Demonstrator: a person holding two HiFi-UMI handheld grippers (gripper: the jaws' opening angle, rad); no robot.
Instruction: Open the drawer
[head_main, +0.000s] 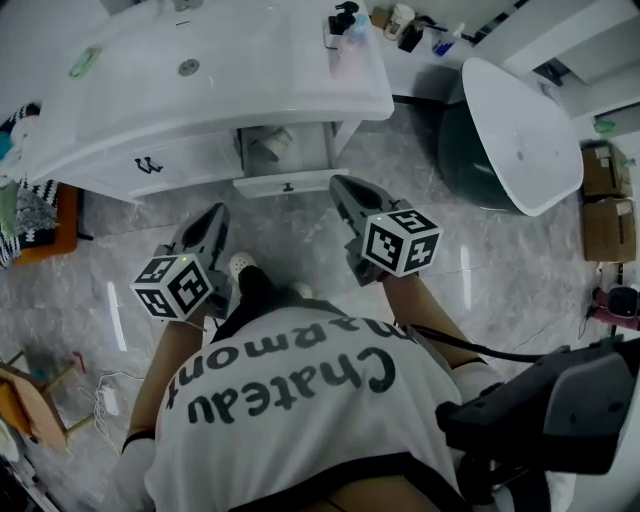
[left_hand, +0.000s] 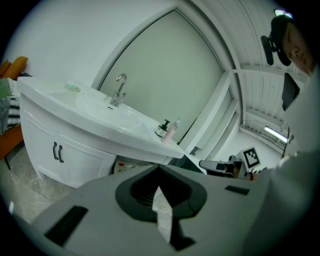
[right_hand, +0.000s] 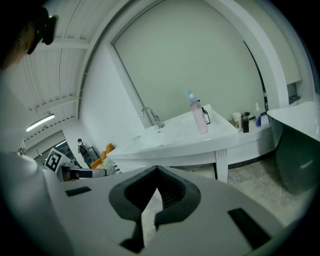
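Both pairs of jaws are pressed together and hold nothing. The left gripper shows only a thin slit between its grey fingers, and the right gripper looks the same. In the head view the two grippers are held in front of the person's white shirt, above the grey marble floor, and both point toward the white vanity.

The drawer is under the right end of the countertop, beside the cabinet door with two dark handles. It is pulled out: its front panel, with a small dark handle, stands forward of the cabinet, and a pale roll lies inside. Neither gripper touches it.

A pump bottle and a pink bottle stand at the right front corner of the countertop. The faucet rises behind the basin.
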